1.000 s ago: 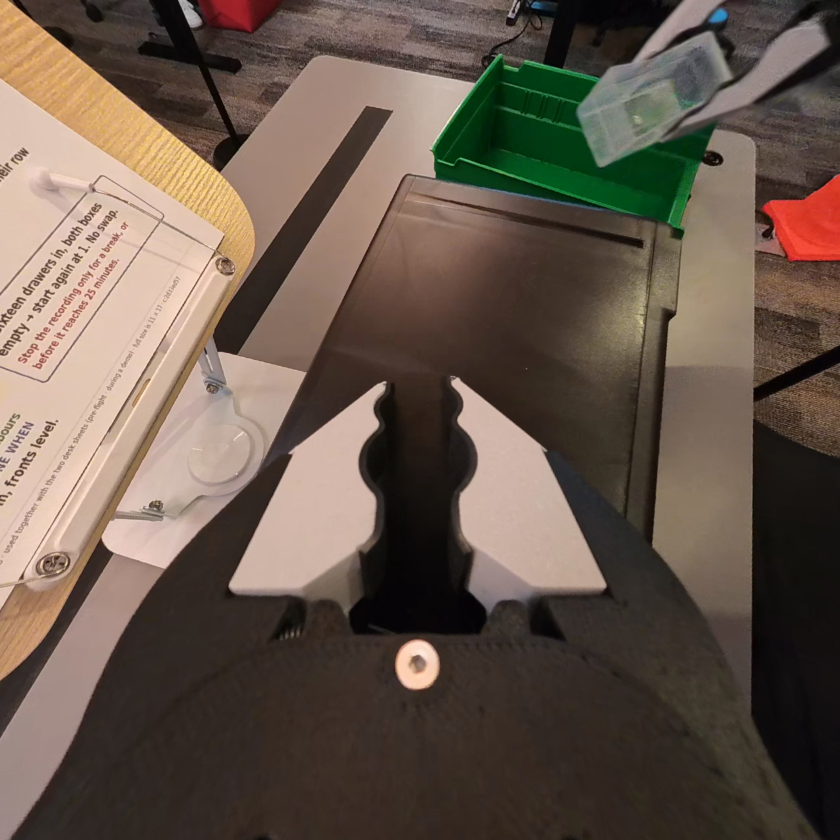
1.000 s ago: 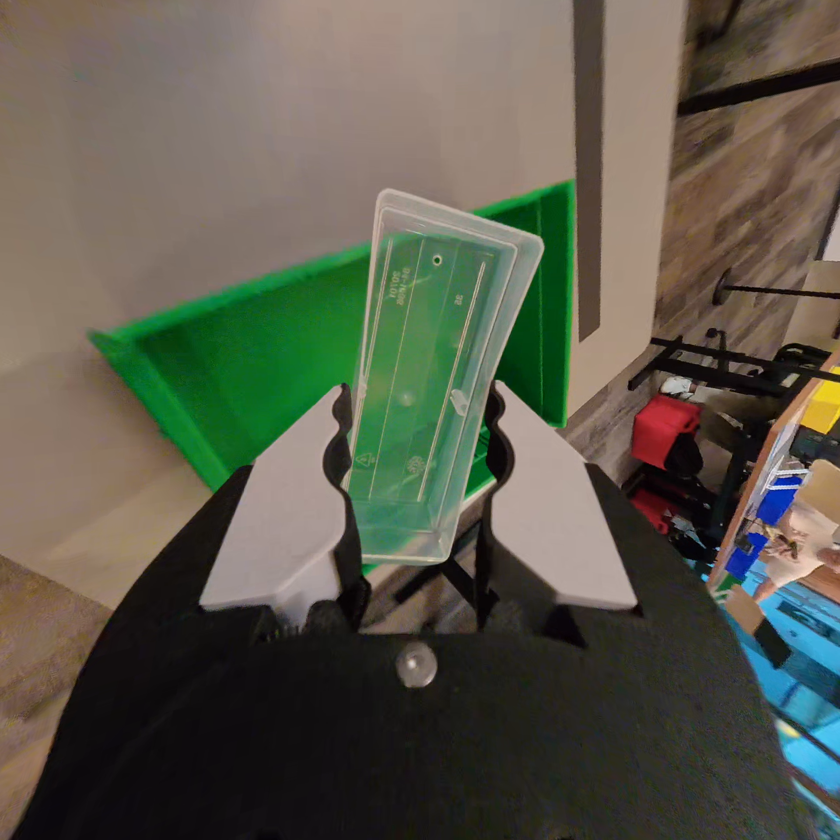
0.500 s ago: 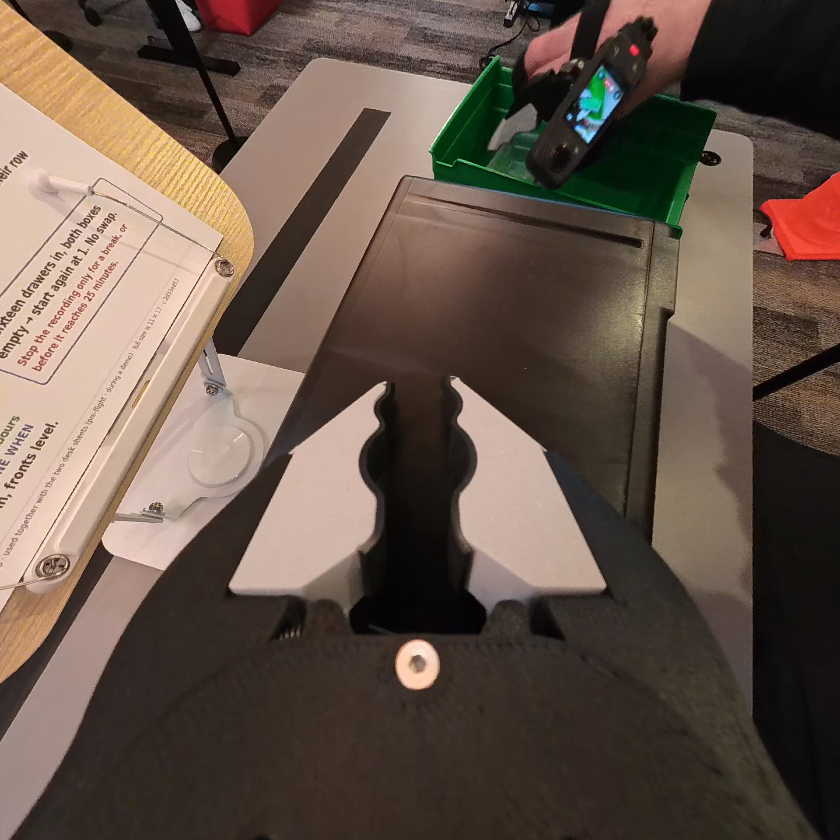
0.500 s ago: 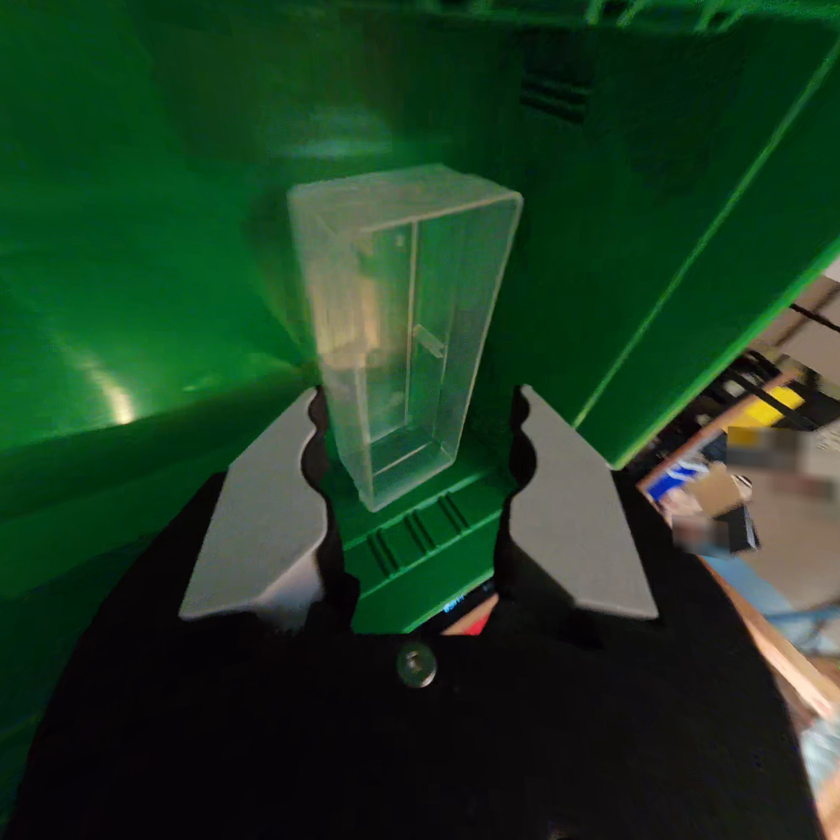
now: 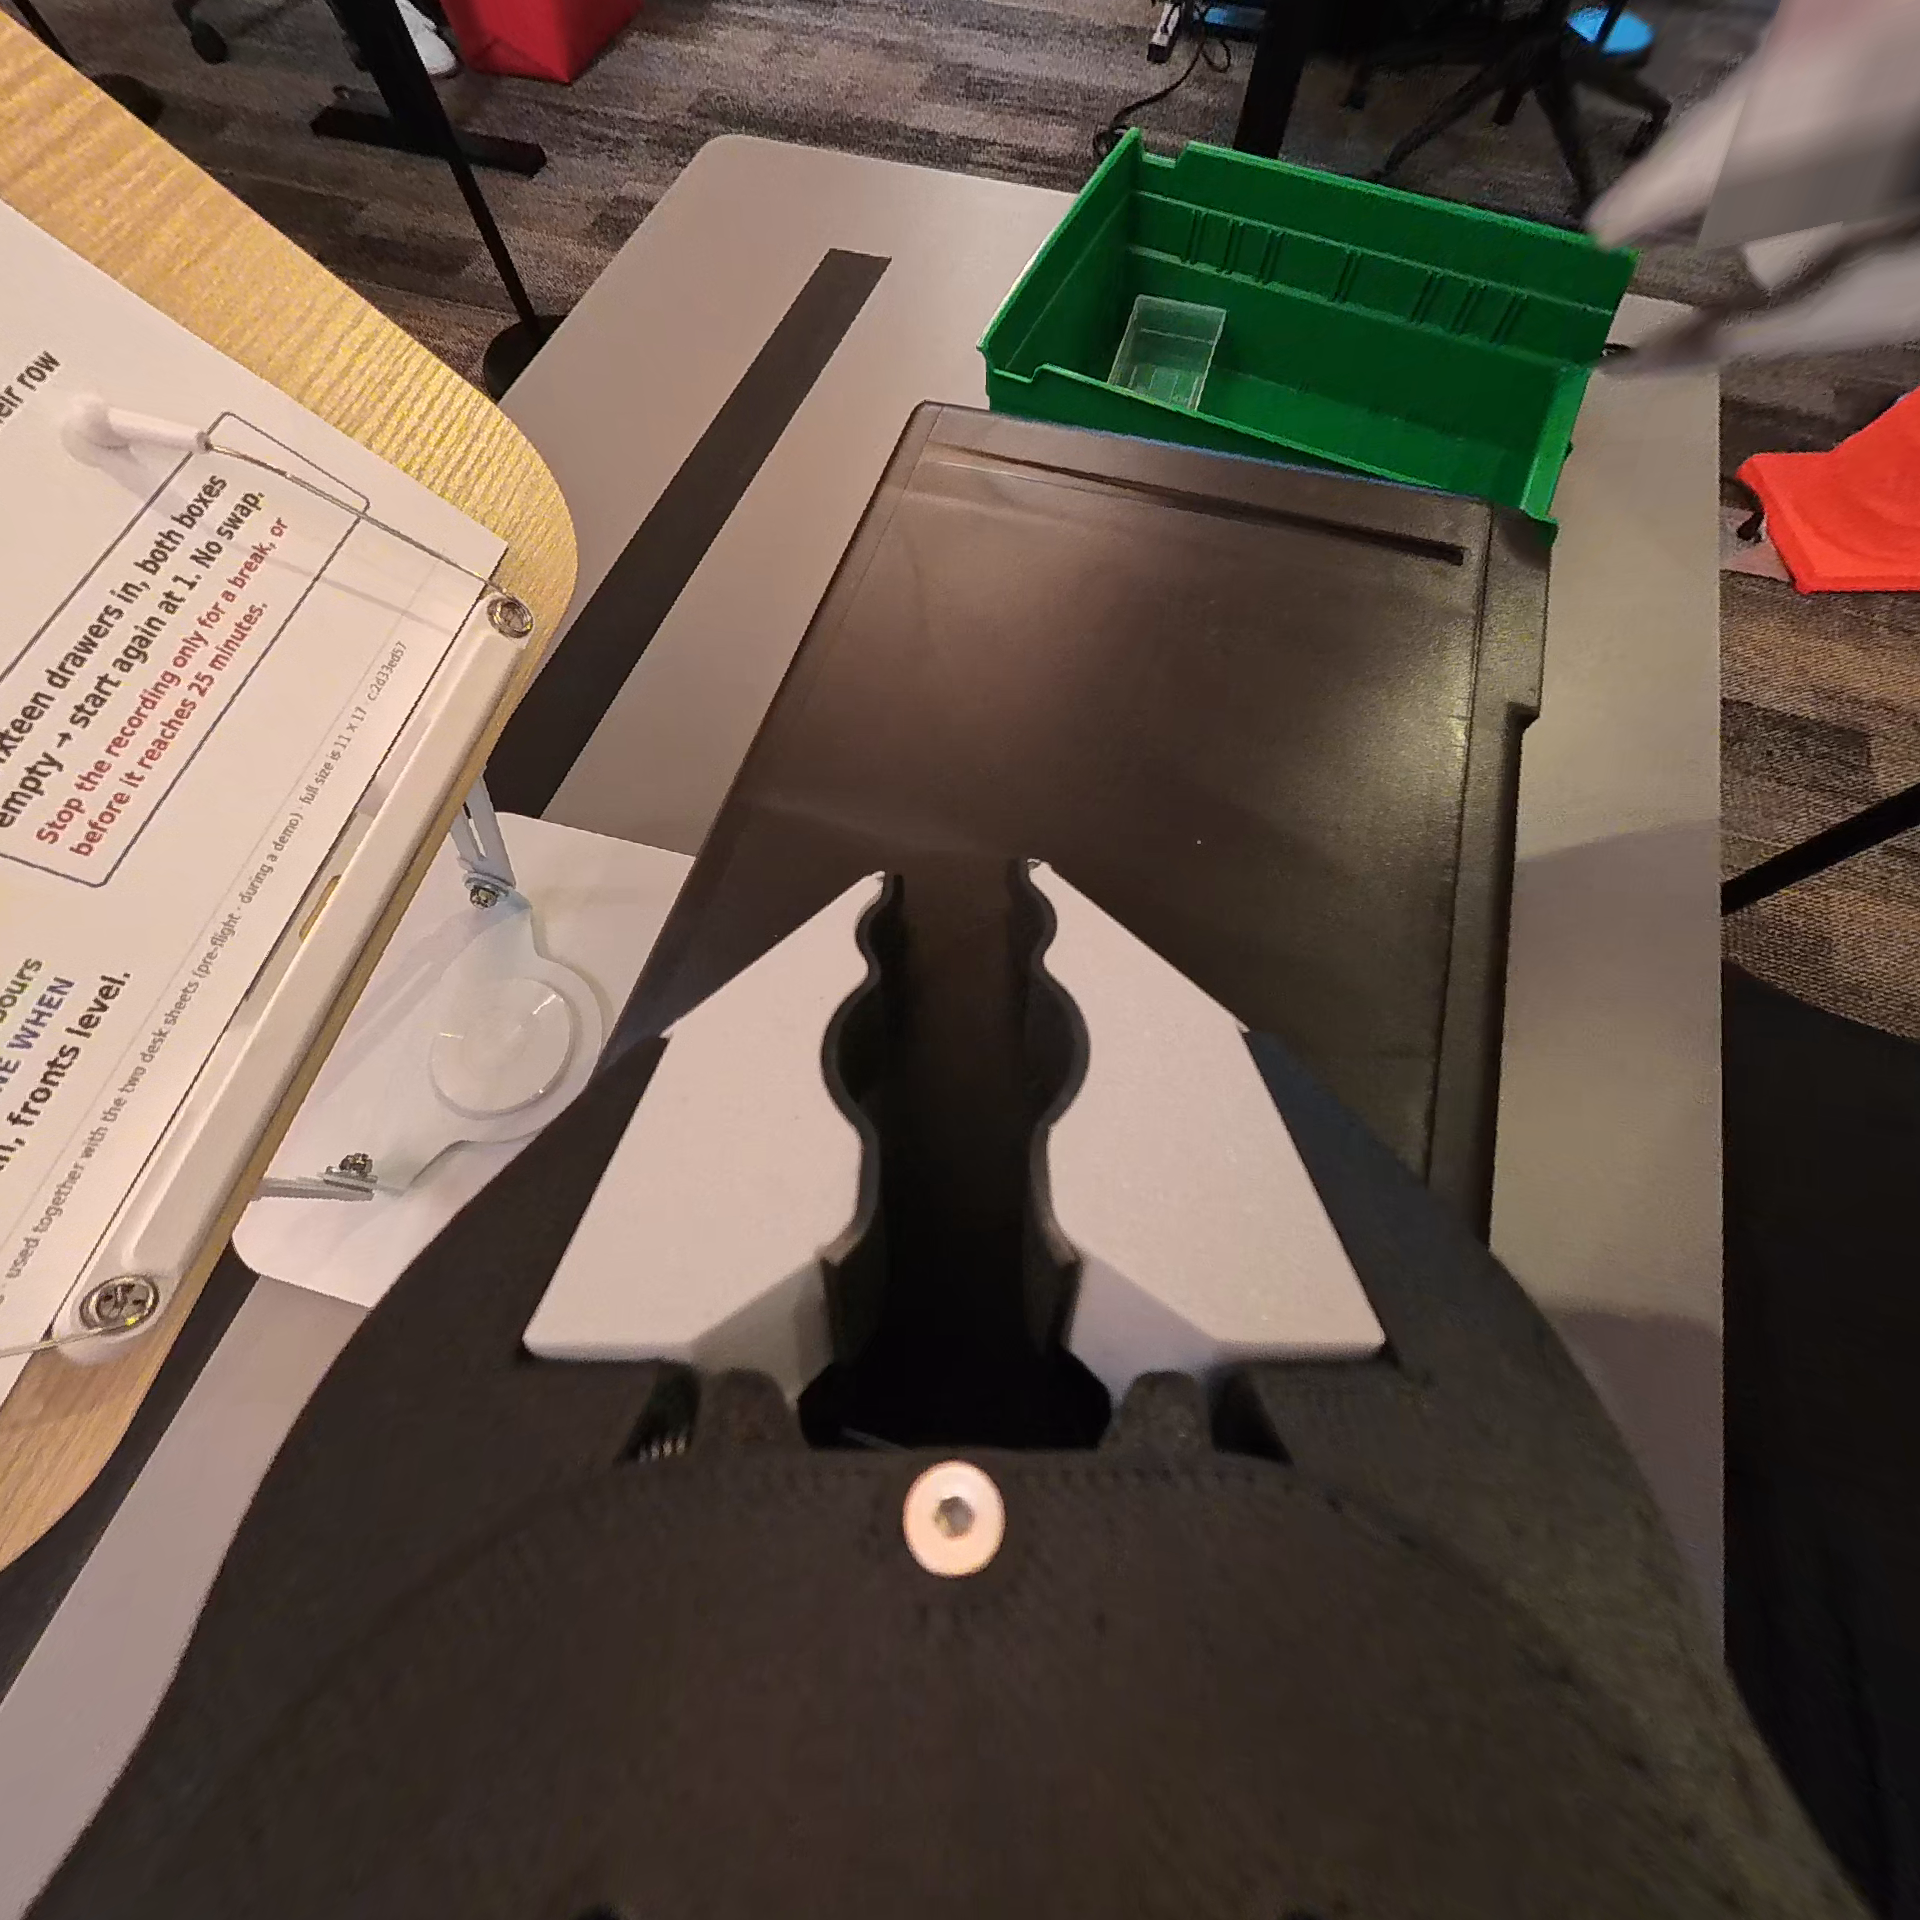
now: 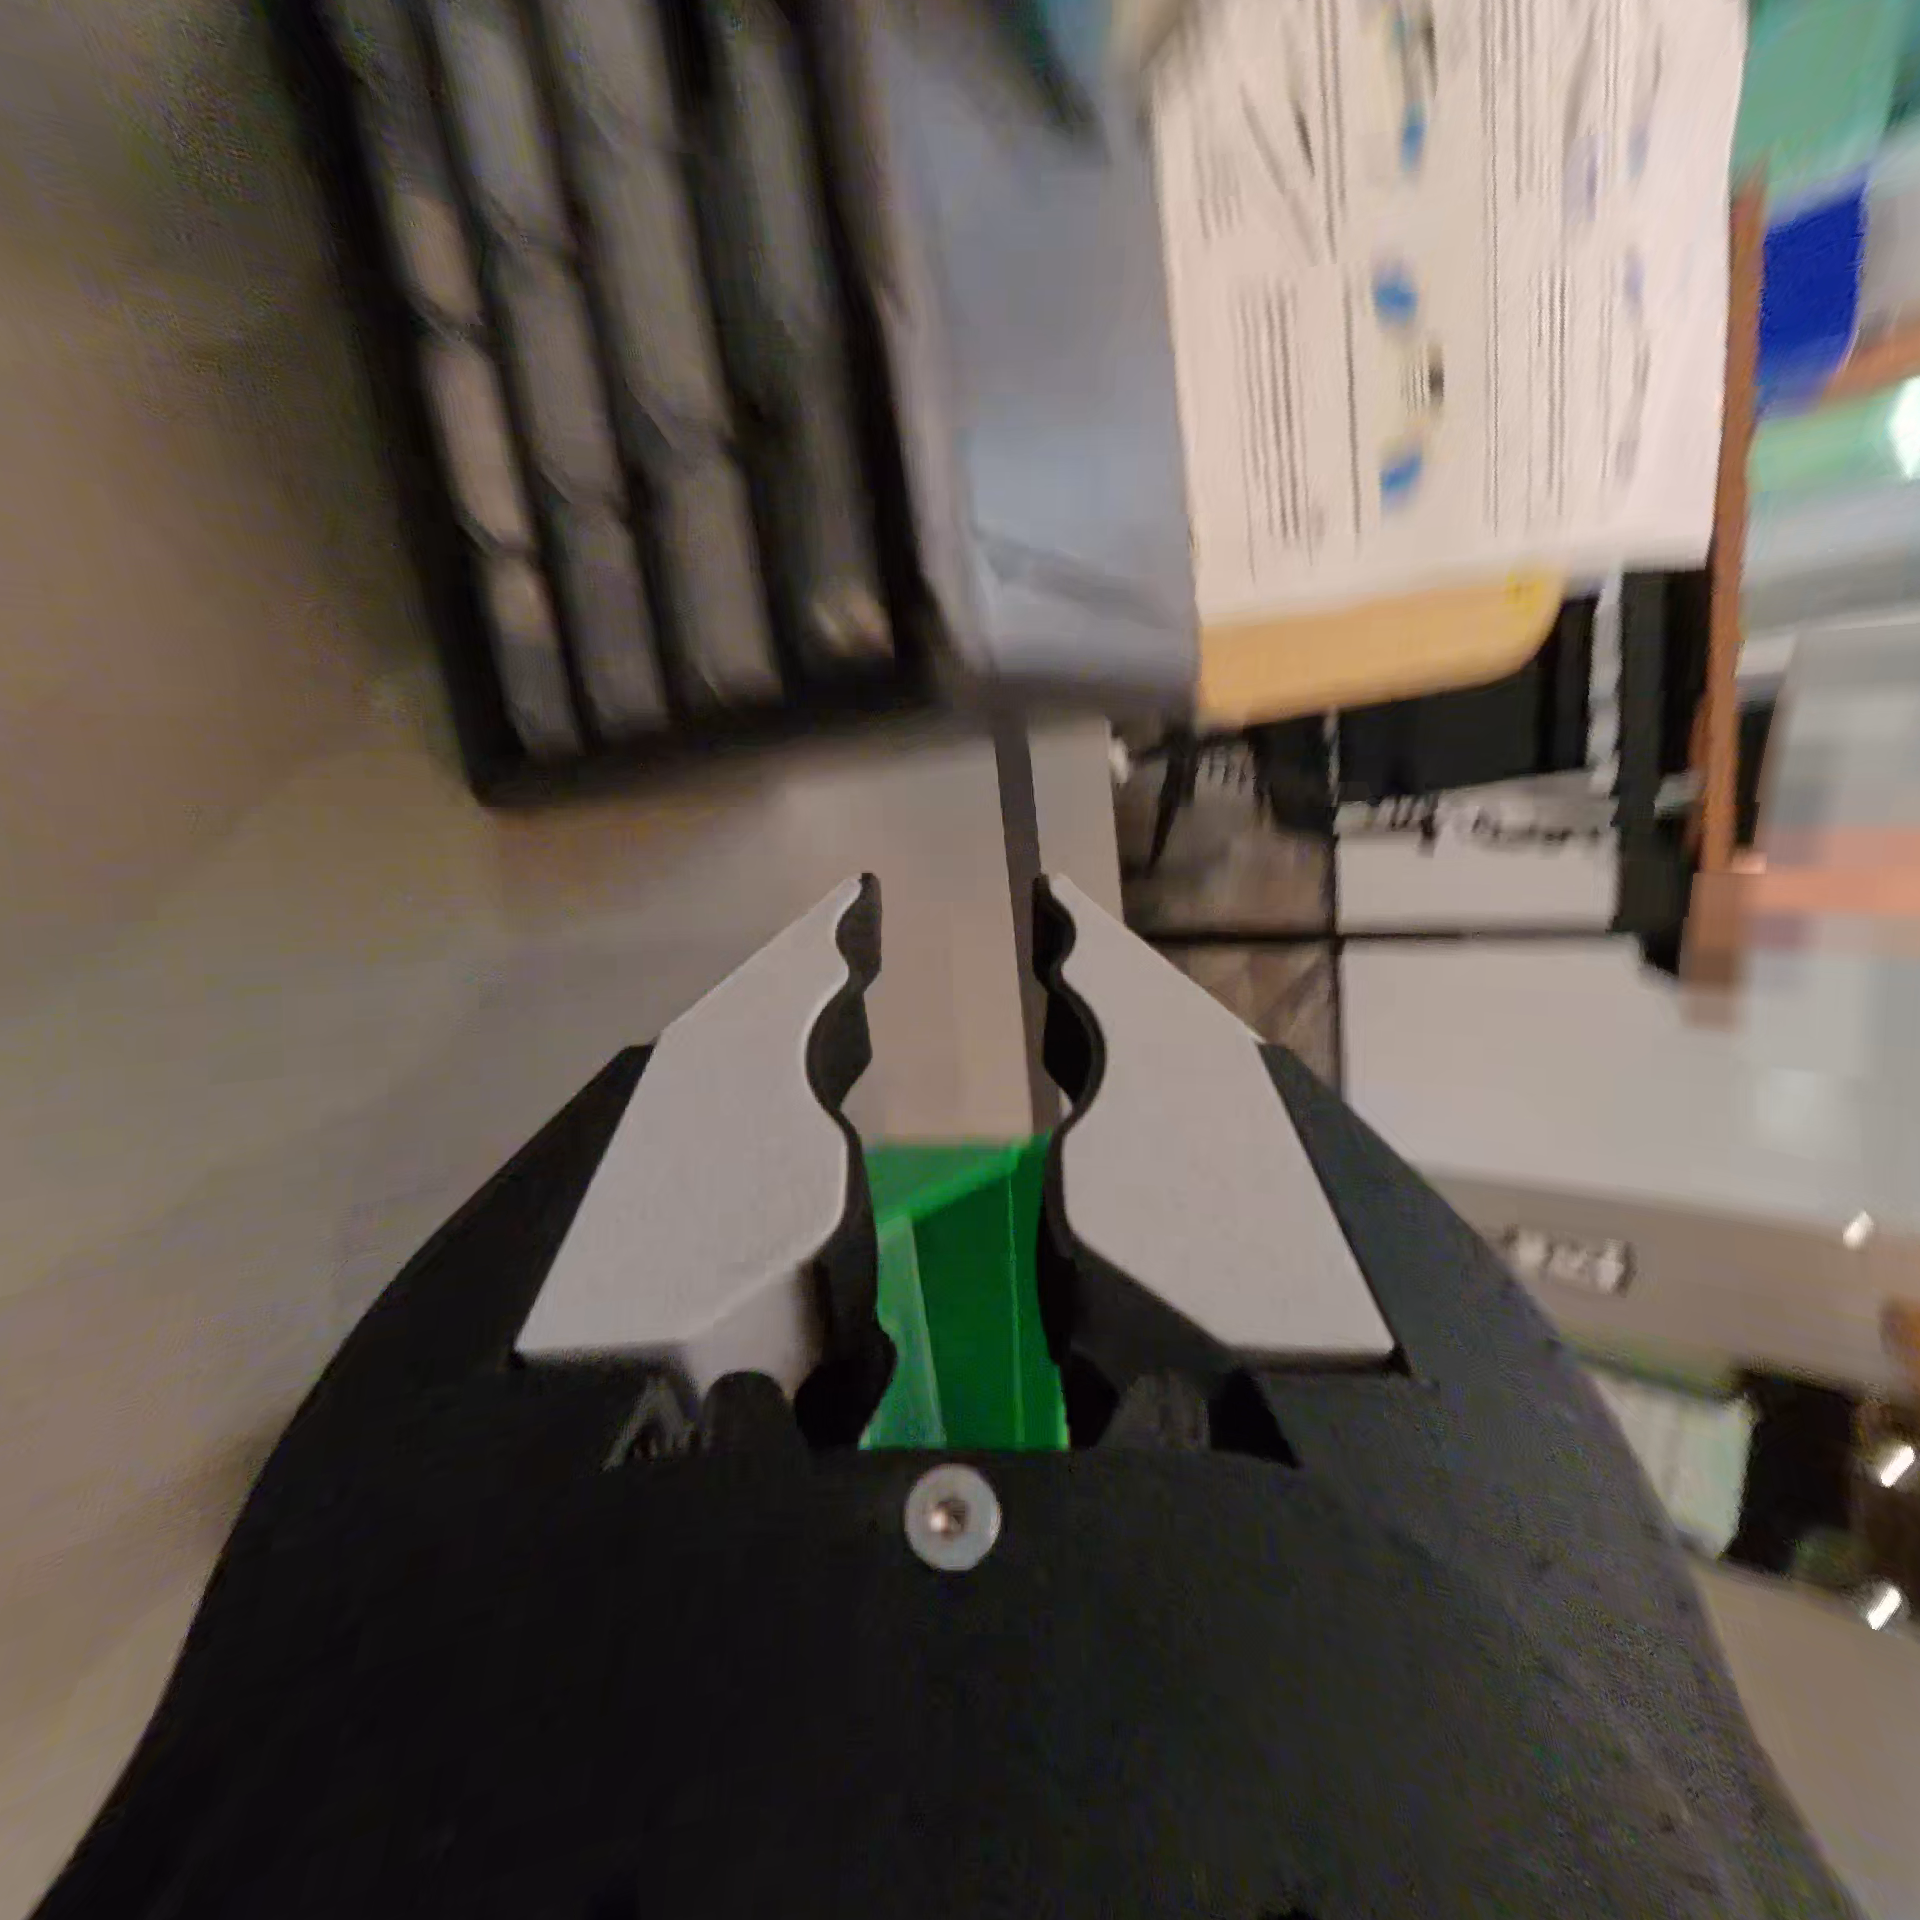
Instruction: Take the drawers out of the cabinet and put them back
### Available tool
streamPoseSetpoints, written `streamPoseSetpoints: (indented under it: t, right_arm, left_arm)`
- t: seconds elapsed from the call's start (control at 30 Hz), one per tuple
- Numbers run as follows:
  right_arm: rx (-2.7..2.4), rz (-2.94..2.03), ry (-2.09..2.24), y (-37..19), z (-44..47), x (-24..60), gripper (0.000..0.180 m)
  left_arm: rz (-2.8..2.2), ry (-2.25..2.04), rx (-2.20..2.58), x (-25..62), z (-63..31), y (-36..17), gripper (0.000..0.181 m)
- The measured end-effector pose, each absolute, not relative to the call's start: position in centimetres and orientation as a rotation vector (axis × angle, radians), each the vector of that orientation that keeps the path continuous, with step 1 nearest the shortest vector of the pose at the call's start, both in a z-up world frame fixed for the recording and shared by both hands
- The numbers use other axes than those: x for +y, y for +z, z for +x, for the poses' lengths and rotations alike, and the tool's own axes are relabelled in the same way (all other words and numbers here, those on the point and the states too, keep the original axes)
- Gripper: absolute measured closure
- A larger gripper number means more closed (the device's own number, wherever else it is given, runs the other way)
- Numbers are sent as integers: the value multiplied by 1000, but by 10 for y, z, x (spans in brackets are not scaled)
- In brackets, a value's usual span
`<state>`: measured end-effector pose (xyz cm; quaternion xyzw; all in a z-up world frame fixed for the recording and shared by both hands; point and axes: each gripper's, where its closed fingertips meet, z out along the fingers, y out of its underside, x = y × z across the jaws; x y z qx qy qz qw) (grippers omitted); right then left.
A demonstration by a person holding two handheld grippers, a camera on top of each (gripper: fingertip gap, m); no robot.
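The black cabinet (image 5: 1143, 727) lies under my left gripper (image 5: 958, 873), which is open, empty and over the cabinet's top. A clear drawer (image 5: 1164, 348) lies in the green bin (image 5: 1299, 312) behind the cabinet. My right gripper shows as a blurred grey shape (image 5: 1745, 239) above the bin's right end. In the right wrist view, my right gripper (image 6: 956, 883) is open and empty. The cabinet's front with rows of drawers (image 6: 623, 416) is ahead and blurred. A corner of the green bin (image 6: 966, 1299) shows between the fingers (image 6: 727, 1143).
A wooden stand with a printed sheet (image 5: 156, 727) and a white clip holder (image 5: 312, 935) sits left of the cabinet. The grey table (image 5: 727, 260) has a dark stripe. An orange cloth (image 5: 1849, 520) lies at the right. Floor and chair legs lie beyond.
My right gripper lowered the clear drawer into the green bin, let it go, then lifted away and swung toward the cabinet's front. My left gripper has not moved.
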<state>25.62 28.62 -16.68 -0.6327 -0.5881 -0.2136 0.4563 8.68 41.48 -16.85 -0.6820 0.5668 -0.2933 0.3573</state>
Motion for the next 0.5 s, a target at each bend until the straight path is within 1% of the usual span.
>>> streamPoseSetpoints:
  t: [0.1, 0.2, 0.27, 0.33, 0.4, 0.5]
  right_arm:
    - [-1597, -1318, -564, -193, 164, 267, 149]
    - [-1640, -1197, -601, -234, 103, 275, 145]
    - [-1633, -1081, -684, -247, 80, 288, 146]
    - [-1575, -995, -735, -245, 65, 301, 146]
    - [-1524, -956, -767, -238, 57, 309, 148]
    - [-1583, -984, -765, -252, 54, 322, 153]
  left_arm:
    - [-1766, -758, 1457, 415, 87, -168, 161]
    - [-1772, -758, 1452, 416, 87, -169, 162]
    - [-1772, -756, 1450, 416, 87, -169, 162]
    - [-1773, -757, 1449, 416, 86, -169, 162]
    - [-1774, -755, 1450, 416, 87, -169, 162]
    - [-1773, -755, 1452, 416, 87, -169, 162]
